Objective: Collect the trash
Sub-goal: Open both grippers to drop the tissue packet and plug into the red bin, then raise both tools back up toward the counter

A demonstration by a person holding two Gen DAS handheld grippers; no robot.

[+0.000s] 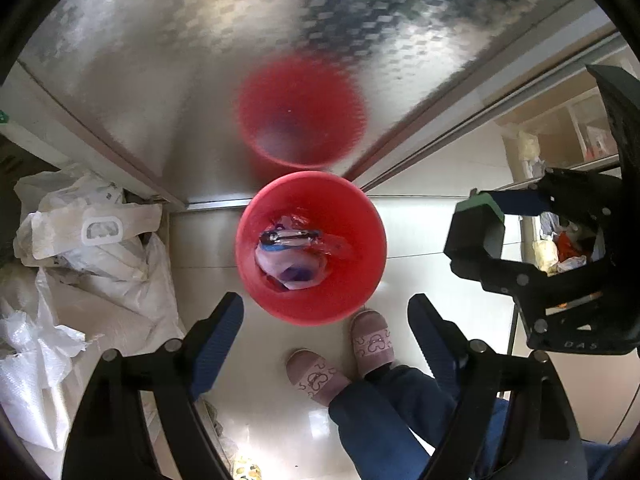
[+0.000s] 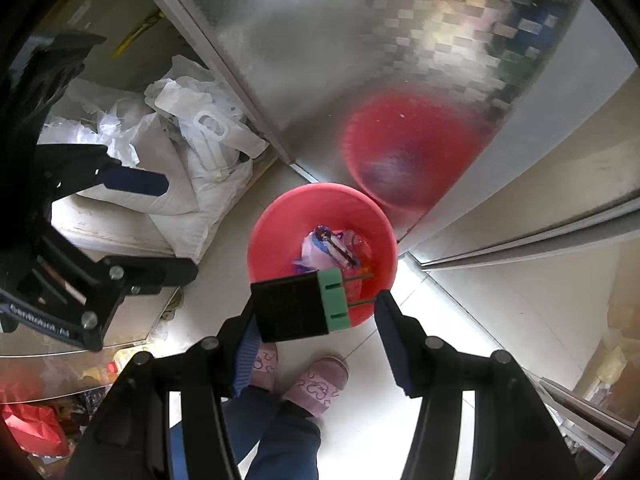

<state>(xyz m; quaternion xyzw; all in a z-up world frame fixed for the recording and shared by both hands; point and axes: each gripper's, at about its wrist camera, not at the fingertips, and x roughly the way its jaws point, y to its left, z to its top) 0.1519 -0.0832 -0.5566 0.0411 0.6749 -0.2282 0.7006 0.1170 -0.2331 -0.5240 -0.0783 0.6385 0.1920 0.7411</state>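
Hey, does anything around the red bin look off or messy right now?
Nothing is spilled around the red bin; it stands upright with wrappers inside. The odd bit: the right gripper holds a black and green block above the rim, not yet dropped. The left gripper is open and empty.

Little can be read here. In the left wrist view, raised letters "DAS" stand on the black frame of the right hand-held gripper (image 1: pixel 496 216) at the right edge. In the right wrist view, a line of white lettering runs along the left hand-held gripper (image 2: pixel 160 224) frame at lower left, too blurred to make out.
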